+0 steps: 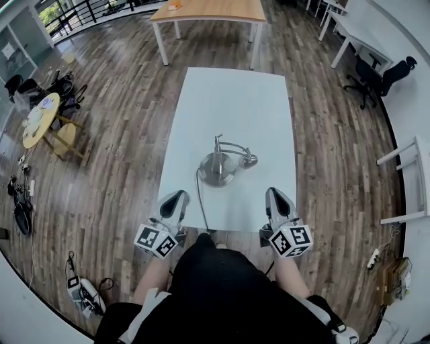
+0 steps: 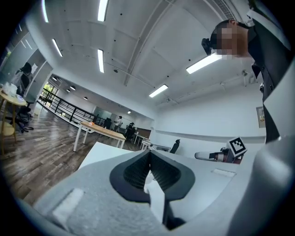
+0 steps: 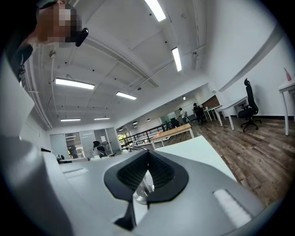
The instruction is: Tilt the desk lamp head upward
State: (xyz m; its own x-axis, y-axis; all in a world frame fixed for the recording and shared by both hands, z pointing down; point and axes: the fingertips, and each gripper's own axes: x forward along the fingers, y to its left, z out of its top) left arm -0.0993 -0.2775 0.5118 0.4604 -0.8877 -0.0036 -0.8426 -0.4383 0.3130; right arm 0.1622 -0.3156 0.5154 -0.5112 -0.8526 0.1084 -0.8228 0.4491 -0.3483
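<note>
A metal desk lamp (image 1: 222, 164) stands on the white table (image 1: 232, 107), near its front half. It has a round base, a short post and a curved arm that ends in a small head (image 1: 249, 160) pointing right. A cord runs from the base toward the table's front edge. My left gripper (image 1: 179, 199) is held at the front left corner of the table, jaws shut and empty. At the front right corner my right gripper (image 1: 274, 195) is likewise shut with nothing in it. Both are well short of the lamp. In the right gripper view a bit of the lamp (image 3: 144, 191) shows past the closed jaws.
A wooden table (image 1: 209, 11) stands beyond the white one. White desks and black office chairs (image 1: 376, 77) are at the right, a small round yellow table (image 1: 40, 119) with stools at the left. Wood floor surrounds the table. The person's dark clothing fills the bottom of the head view.
</note>
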